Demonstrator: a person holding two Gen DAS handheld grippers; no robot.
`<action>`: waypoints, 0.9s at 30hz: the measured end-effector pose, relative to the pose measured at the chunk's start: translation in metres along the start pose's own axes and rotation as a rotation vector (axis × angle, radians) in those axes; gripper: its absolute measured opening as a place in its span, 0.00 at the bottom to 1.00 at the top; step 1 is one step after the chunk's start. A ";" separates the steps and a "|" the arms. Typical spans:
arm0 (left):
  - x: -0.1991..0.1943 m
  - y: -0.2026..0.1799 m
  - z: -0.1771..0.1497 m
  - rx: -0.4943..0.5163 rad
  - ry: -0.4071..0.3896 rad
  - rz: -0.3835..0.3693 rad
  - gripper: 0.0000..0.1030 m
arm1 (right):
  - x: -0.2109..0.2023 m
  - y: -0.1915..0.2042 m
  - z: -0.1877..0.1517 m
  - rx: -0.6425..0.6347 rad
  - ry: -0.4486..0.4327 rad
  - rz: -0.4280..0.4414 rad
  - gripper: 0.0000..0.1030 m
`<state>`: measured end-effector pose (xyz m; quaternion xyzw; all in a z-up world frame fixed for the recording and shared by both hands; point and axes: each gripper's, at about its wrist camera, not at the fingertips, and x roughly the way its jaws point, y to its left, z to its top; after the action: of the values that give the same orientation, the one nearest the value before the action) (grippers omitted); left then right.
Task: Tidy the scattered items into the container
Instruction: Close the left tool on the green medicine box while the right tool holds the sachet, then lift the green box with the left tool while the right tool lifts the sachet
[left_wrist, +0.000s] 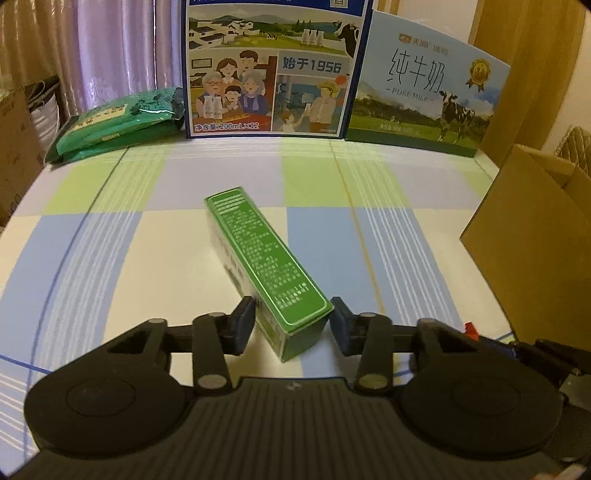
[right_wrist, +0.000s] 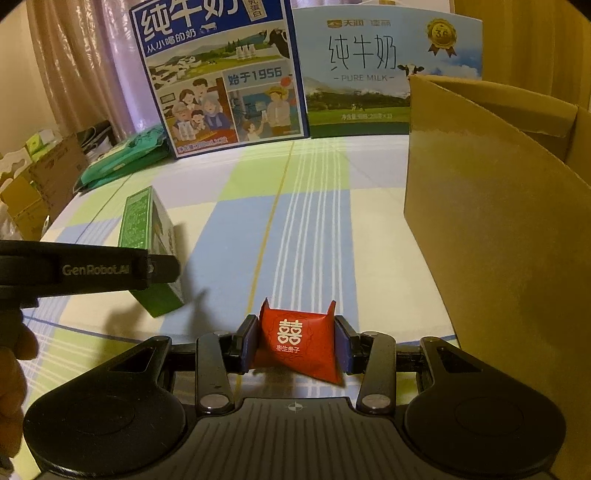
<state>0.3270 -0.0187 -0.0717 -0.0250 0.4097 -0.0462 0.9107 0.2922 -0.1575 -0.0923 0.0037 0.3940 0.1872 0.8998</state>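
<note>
Already right gripper clenched red candy packet; left gripper straddled green carton, pads unclosed; off-centre squeeze might twist it.

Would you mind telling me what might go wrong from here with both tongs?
The left tongs straddle only the near end of the long green box, so it may swing or slip when lifted. The soft red packet in the right tongs could squeeze out before reaching the cardboard box.

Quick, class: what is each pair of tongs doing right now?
Left tongs: open, straddling the green box, not yet gripping it.
Right tongs: shut on the red packet.
</note>
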 end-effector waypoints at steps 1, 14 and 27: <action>-0.002 0.000 -0.001 0.013 0.002 0.006 0.32 | -0.001 0.000 -0.001 0.002 0.001 0.000 0.39; -0.056 0.003 -0.051 0.119 0.086 -0.012 0.23 | -0.042 0.005 -0.021 0.007 0.023 0.050 0.39; -0.141 -0.003 -0.132 0.149 0.100 -0.065 0.24 | -0.117 0.015 -0.077 -0.040 0.074 0.121 0.39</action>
<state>0.1346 -0.0077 -0.0539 0.0319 0.4490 -0.1073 0.8865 0.1602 -0.1945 -0.0608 0.0025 0.4224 0.2489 0.8716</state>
